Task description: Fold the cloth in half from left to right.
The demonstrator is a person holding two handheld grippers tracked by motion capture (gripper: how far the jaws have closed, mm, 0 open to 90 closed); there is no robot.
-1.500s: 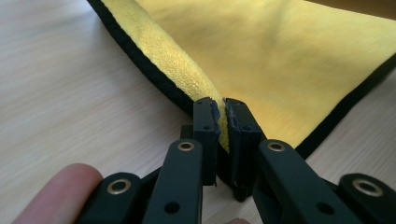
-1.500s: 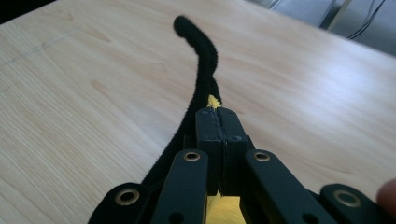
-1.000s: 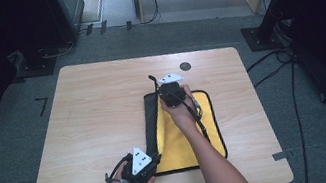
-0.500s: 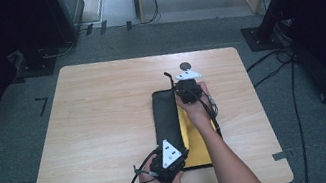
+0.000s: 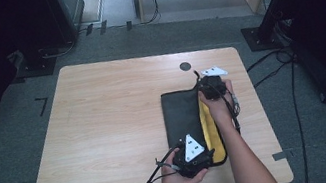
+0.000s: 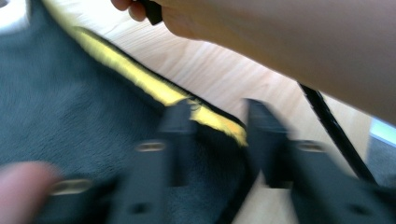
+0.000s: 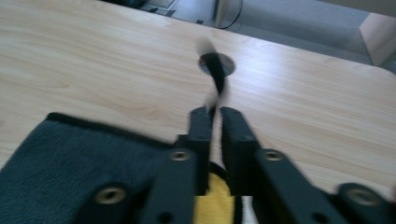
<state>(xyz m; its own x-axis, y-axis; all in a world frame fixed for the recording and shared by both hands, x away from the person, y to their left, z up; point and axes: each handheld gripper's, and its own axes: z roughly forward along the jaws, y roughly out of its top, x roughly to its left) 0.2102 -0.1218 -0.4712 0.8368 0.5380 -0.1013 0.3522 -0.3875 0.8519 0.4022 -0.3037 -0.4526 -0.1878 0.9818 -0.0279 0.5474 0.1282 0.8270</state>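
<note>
Left claw [image 6: 219,116] sits at the lower middle of the high view, over the near edge of the cloth, and its own view shows the jaws standing apart with the cloth's yellow-trimmed edge lying in the gap, so it reads as released, though that view is blurred. Right claw [image 7: 215,116] is at the cloth's far right corner, right of centre in the high view, and its jaws are nearly closed on a thin black strand [image 7: 215,74] that rises from that corner, so it is clenched on it.

By size, the wooden table [image 5: 114,115] takes up the middle of the high view. The cloth [image 5: 182,113] lies right of centre on it, dark side up. A narrow yellow strip [image 5: 210,129] of its other face runs down the cloth's right edge, beside the person's right forearm. A small round dark grommet [image 5: 185,66] sits in the tabletop just above the cloth.

A second ago the yellow face lay spread wide open and the left claw was further to the lower left, off the cloth's corner. Half a second ago the dark flap had come partway across. Now the flap covers nearly all the yellow, and the left claw has travelled rightwards with it. I judge that the fold in half is almost done: what remains is to line the edges up over that last yellow strip and let go at both ends
</note>
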